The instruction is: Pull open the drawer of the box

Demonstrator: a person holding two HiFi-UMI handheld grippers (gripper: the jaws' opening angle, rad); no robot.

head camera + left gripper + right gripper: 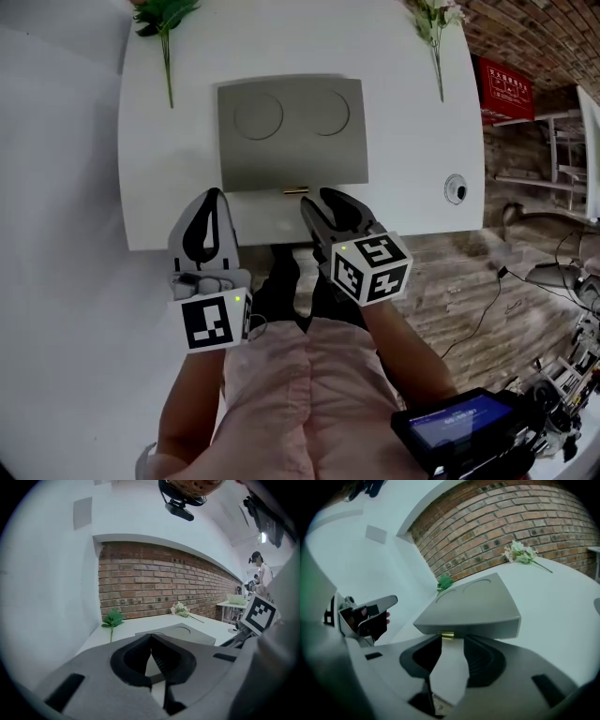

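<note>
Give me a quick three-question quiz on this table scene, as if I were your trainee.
1. True or false: the grey box already stands pulled open.
2. The left tongs are shut. The right tongs are: A shut too; B open; C out of view.
3. What small gold-coloured part sits on the box's front?
Key: 1 false; 2 B; 3 the handle.

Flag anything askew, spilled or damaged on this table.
Nothing stands out. The grey box sits square on the table, drawer looking shut, gold pull in place. The green sprig and the white flower sprig lie flat at the far corners, clear of the box. No spills.
</note>
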